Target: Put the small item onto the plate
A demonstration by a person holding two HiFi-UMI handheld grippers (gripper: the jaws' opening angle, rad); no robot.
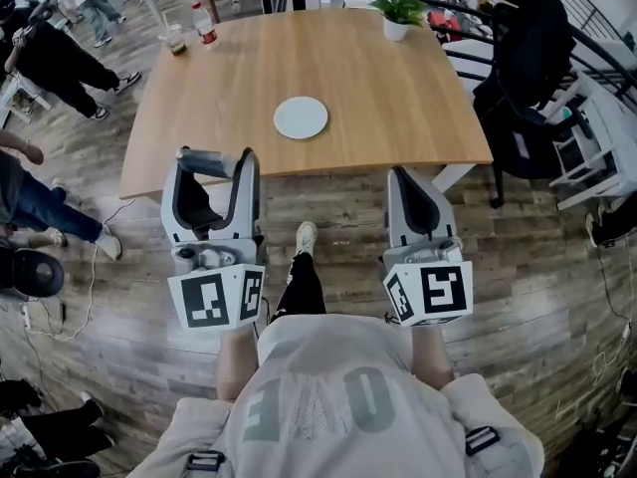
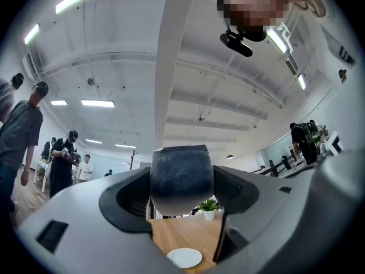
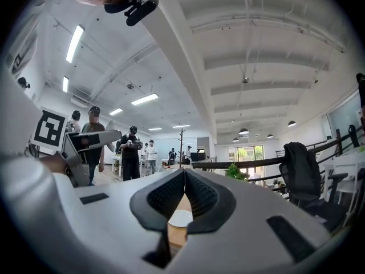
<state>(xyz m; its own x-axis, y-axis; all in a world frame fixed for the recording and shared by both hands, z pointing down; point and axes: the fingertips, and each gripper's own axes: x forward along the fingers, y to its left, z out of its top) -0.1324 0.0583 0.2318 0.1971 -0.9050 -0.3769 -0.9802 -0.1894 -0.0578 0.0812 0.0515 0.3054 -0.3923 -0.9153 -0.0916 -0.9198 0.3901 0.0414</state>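
Note:
A white round plate (image 1: 301, 118) lies near the middle of the wooden table (image 1: 398, 98). The plate (image 2: 184, 258) also shows low between the left jaws, and the plate (image 3: 181, 218) shows beyond the right jaws. My left gripper (image 1: 211, 165) is shut on a small dark grey, rounded block (image 1: 207, 158), held short of the table's near edge. In the left gripper view the block (image 2: 181, 173) fills the gap of the left gripper (image 2: 181, 194). My right gripper (image 1: 403, 177) is shut and empty, also in front of the table; the right gripper (image 3: 184, 173) has its pads pressed together.
A potted plant (image 1: 396, 8) stands at the table's far edge. A glass (image 1: 177, 40) and a bottle (image 1: 205, 25) stand at the far left corner. A black chair with a jacket (image 1: 526, 63) is right of the table. People stand on the floor at left (image 1: 60, 63).

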